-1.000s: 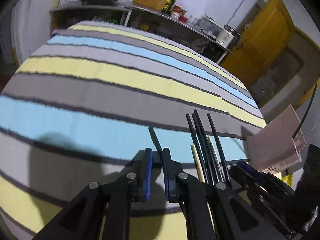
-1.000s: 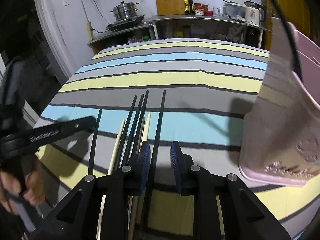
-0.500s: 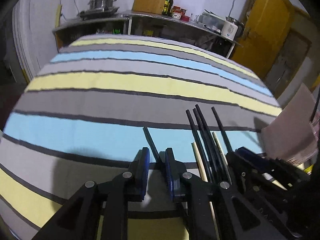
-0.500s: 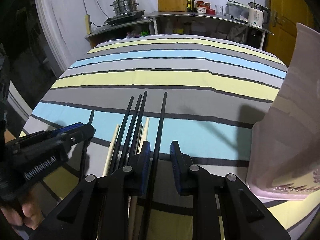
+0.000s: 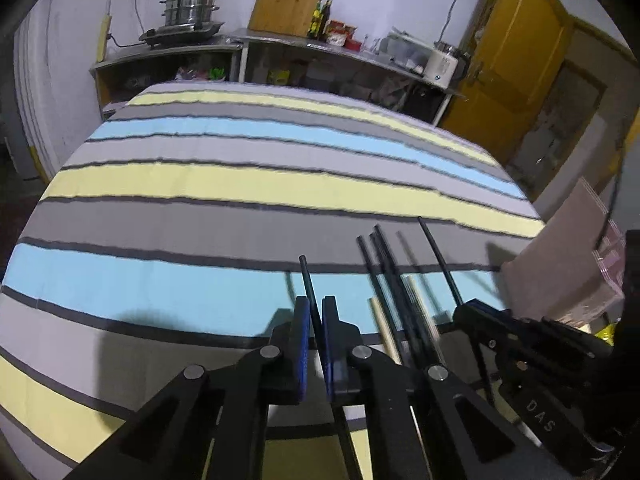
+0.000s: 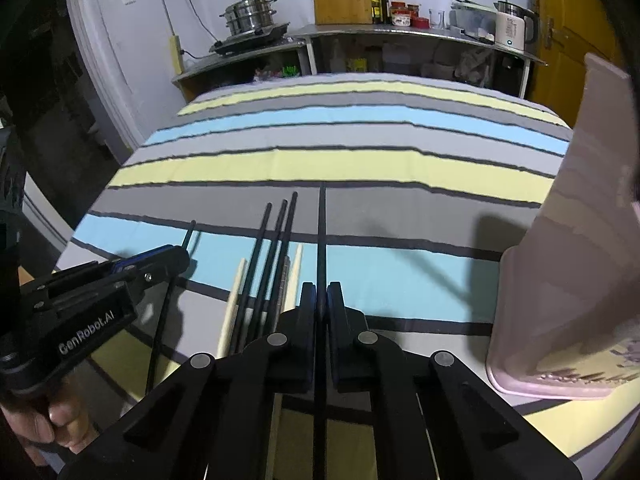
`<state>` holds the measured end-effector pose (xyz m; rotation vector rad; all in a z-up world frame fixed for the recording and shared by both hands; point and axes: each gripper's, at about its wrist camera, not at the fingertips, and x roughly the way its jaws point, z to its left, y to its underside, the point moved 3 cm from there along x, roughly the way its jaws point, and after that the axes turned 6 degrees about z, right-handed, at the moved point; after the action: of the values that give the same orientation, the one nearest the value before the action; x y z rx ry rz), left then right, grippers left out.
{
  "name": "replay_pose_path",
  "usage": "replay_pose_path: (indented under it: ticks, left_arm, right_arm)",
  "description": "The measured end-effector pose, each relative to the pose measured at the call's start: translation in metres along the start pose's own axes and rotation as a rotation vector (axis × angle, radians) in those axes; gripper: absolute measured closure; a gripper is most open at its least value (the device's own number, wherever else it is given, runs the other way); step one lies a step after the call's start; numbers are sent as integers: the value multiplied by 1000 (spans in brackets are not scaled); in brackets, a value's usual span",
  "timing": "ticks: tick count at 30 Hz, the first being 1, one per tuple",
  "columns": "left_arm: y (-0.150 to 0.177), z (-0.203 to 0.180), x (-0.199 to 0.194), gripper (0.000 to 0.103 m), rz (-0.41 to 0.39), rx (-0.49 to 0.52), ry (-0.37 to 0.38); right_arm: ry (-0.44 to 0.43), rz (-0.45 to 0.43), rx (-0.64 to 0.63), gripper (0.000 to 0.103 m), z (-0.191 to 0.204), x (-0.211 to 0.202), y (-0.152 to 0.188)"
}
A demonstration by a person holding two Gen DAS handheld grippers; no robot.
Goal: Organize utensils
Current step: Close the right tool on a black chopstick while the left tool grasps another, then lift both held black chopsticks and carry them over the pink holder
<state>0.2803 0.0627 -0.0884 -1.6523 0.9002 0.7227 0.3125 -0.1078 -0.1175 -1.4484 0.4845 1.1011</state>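
Both grippers' jaws are clamped on one black chopstick each – left gripper (image 5: 316, 334), right gripper (image 6: 321, 308) – next, probably, lifting them into the pink holder (image 6: 576, 264).

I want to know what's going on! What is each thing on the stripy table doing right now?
Left tool: shut on one black chopstick.
Right tool: shut on another black chopstick.
Loose chopsticks: lying flat on the cloth, ungripped.
Pink holder: standing beside them, right of the chopsticks.
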Motion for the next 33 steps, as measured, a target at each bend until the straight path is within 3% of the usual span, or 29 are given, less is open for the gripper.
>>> replay_pose_path:
  ticks: [21, 33]
  left_arm:
    - [-7, -35, -124, 99, -125, 91, 140]
    - [4, -43, -179, 99, -166, 124, 183]
  right_arm:
    - [-93, -190, 34, 98, 5, -113, 4]
    - [-95, -251, 43, 98, 0, -149, 12]
